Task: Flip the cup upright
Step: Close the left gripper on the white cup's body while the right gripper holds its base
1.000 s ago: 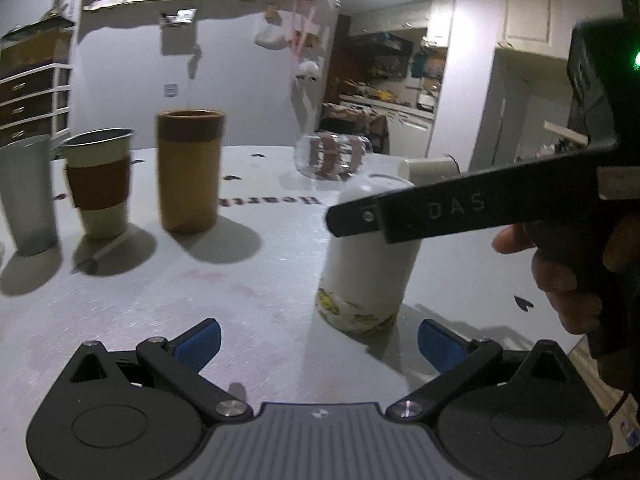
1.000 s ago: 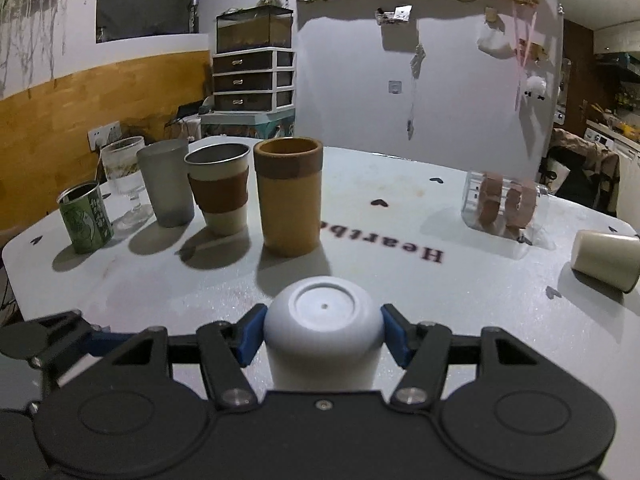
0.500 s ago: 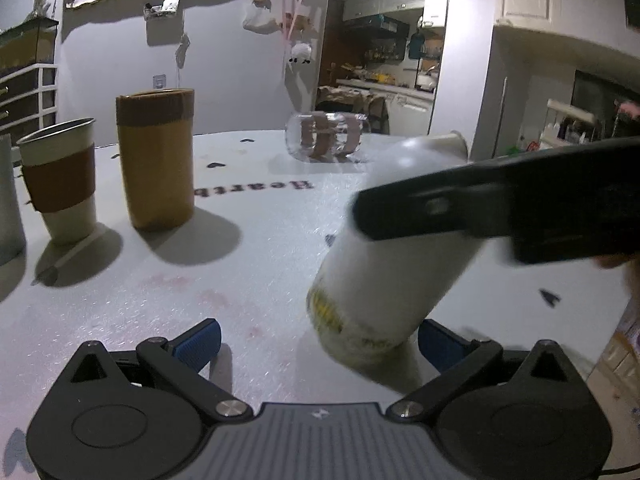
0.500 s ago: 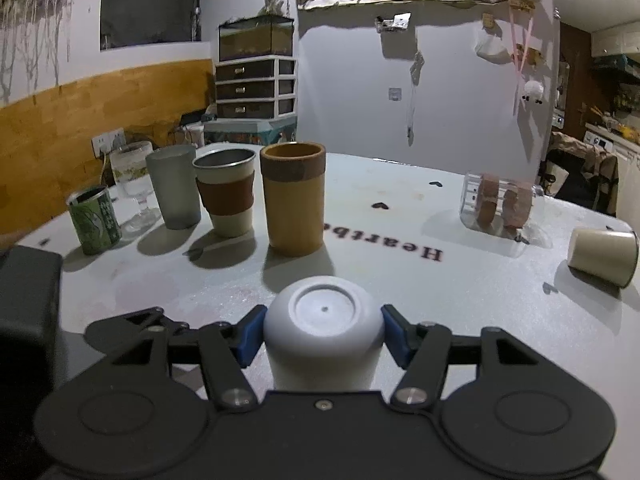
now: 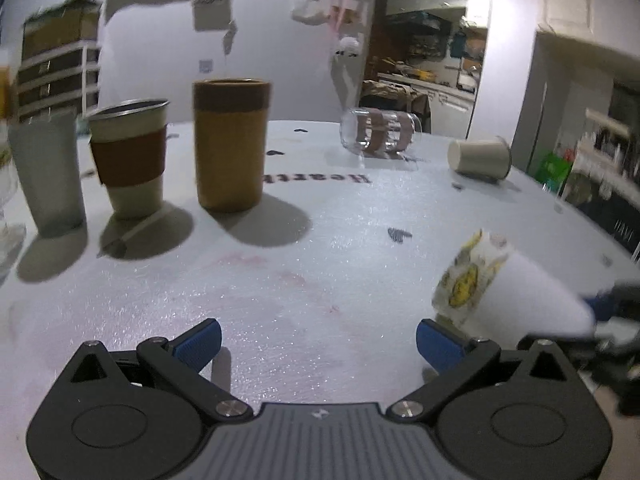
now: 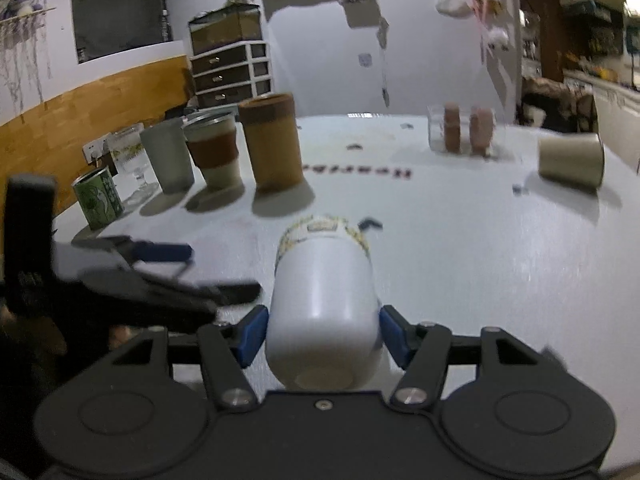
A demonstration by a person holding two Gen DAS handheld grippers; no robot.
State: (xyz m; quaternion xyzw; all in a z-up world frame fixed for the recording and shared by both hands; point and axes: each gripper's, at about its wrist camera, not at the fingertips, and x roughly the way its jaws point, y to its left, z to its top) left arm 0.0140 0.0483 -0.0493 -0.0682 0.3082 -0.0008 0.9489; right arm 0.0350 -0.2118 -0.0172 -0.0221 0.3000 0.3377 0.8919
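Observation:
My right gripper (image 6: 322,330) is shut on a white cup (image 6: 324,304) with a yellow patterned band at its rim. The cup lies tilted, base towards the camera and mouth pointing away, held above the white table (image 6: 460,248). In the left wrist view the same cup (image 5: 504,288) shows at the right, tipped with its rim up and to the left. My left gripper (image 5: 318,340) is open and empty, low over the table, and it also shows in the right wrist view (image 6: 168,252) to the left of the cup.
A brown tall cup (image 5: 230,144), a sleeved cup (image 5: 130,160) and a grey tumbler (image 5: 50,176) stand upright at the left. A green can (image 6: 98,200) stands further left. A glass jar (image 5: 380,132) and a beige cup (image 5: 480,156) lie on their sides at the back.
The white cup stood upside down on the table in my right gripper. It has been lifted and turned, its rim swinging up and away. My left gripper has drawn back to the left.

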